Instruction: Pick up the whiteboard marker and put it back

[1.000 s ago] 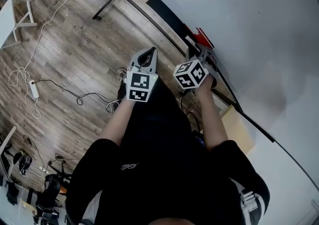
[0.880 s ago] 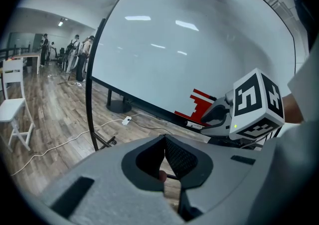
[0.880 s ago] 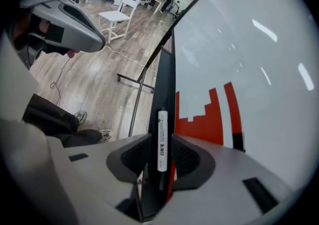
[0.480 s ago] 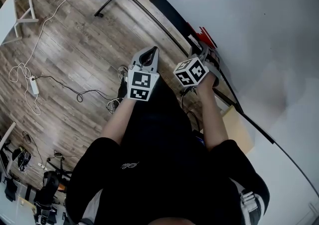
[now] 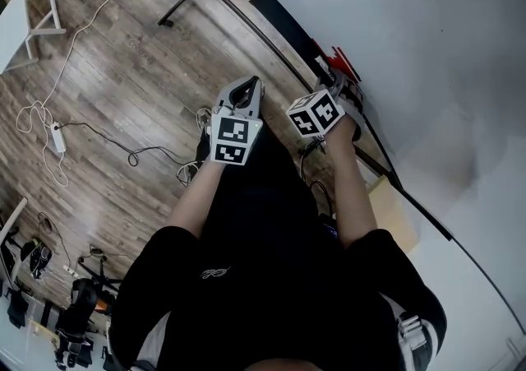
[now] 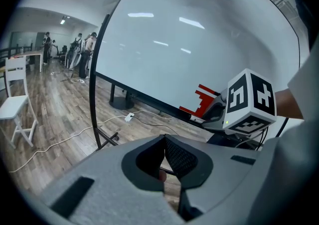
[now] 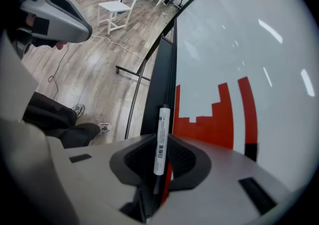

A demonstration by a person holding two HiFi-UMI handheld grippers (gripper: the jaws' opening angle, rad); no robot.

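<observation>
Grip: the right gripper (image 7: 160,158) has just been closing its jaws, and they now pinch the whiteboard marker (image 7: 161,139), a pad pressed on each side of it.
Marker: white barrel with dark print, upright between the pads, its top end poking out toward twelve o'clock.
Left gripper (image 6: 165,155): jaws together at the tips with nothing between them. In the head view it sits at nine o'clock of the right gripper, near it but apart.
Ledge: the black ledge (image 7: 160,84) along the board's lower edge runs on from behind the marker toward twelve o'clock.
Drawing: a red drawing (image 7: 219,114) of stepped blocks, at two o'clock of the marker.
Whiteboard (image 7: 239,34): glossy, with ceiling lights reflected in it.
Floor: wood-plank floor (image 5: 123,65) with a white cable (image 5: 37,127) looping at nine o'clock in the head view.
Chair: a white chair (image 7: 119,4) at eleven o'clock, well beyond the board's black stand.
Far end: several people (image 6: 82,47) standing, too small to make out.
</observation>
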